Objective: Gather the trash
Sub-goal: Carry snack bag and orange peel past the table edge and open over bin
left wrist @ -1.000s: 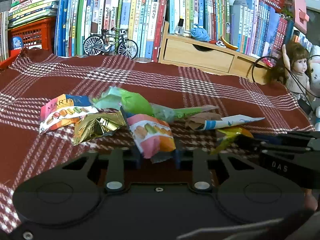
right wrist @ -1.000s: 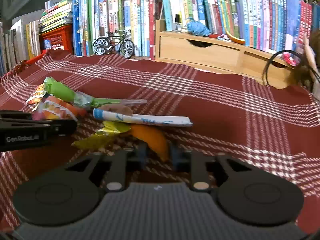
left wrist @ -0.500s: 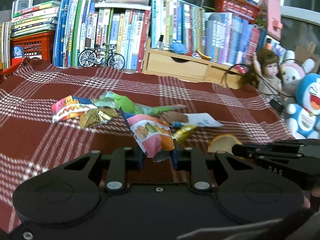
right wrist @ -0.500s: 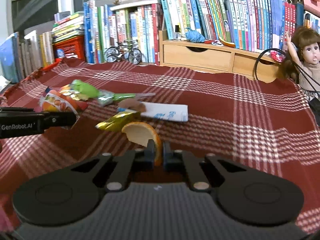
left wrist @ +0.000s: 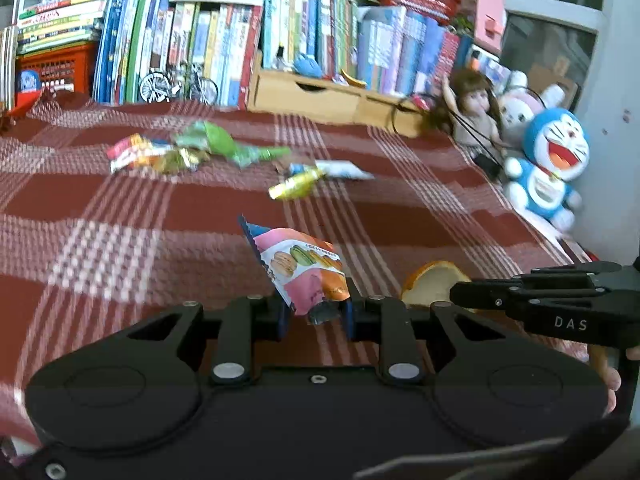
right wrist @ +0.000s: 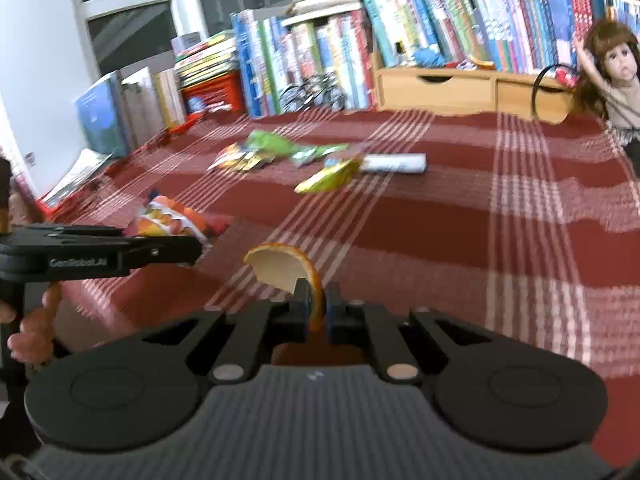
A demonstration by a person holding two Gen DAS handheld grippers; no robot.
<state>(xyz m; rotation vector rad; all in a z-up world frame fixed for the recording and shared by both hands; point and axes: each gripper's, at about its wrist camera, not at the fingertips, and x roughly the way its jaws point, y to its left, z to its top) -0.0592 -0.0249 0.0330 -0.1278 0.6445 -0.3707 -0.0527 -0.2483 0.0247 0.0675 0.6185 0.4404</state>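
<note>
Carrying step: left gripper [left wrist: 314, 314] grips macaron wrapper [left wrist: 300, 270]; right gripper [right wrist: 316, 306] pinches orange peel [right wrist: 282, 266]; next, probably an unseen bin.

Six wrappers [left wrist: 300, 276] showing, one orange peel [right wrist: 288, 268], two claws [left wrist: 314, 314], one doll [left wrist: 474, 108], two plush toys [left wrist: 548, 164].

A pink-and-orange macaron-printed wrapper [left wrist: 304, 276], an orange peel [right wrist: 288, 268] with pale pith, and a yellow wrapper [left wrist: 296, 186] over the maroon-and-white plaid cloth [left wrist: 120, 248].
</note>
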